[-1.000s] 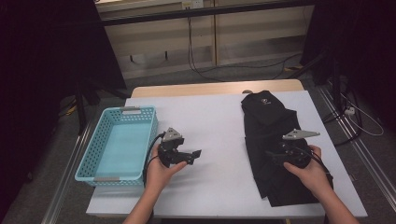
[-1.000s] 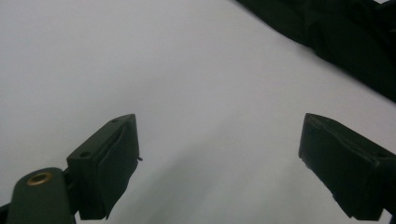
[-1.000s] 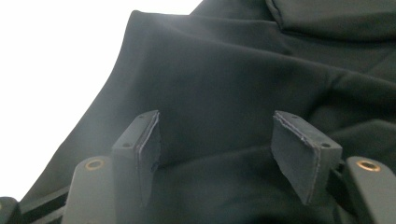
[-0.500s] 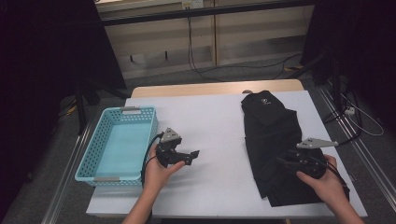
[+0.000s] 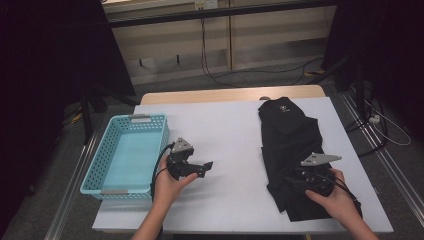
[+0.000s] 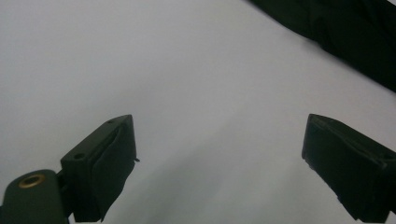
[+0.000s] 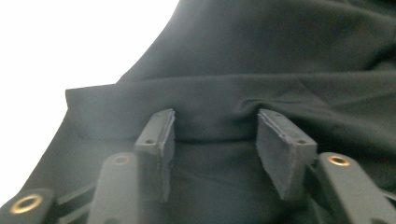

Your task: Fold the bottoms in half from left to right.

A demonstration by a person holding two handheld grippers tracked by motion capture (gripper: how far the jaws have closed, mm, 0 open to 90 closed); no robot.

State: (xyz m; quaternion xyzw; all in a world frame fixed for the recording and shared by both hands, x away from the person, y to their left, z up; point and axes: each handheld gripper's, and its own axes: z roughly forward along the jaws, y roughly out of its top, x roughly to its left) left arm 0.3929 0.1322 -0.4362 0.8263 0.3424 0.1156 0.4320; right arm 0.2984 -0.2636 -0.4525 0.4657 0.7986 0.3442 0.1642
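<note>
- Over the near end of the black garment (image 5: 290,145), the right tongs (image 7: 215,140) stand partly open, jaws pressed down onto a fold of the cloth, nothing clamped between them.
- Left of the garment, the left tongs (image 6: 219,154) gape wide above bare white tabletop (image 5: 230,130), holding nothing.
- Lengthwise on the tabletop's right half lies the garment, its near end bunched under the right hand (image 5: 335,197).
- Well apart from the garment, a light blue basket (image 5: 107,155) sits at the tabletop's left edge, just beside the left hand (image 5: 167,185).

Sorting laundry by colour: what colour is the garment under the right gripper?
Black garment, clearest in the high view.
</note>
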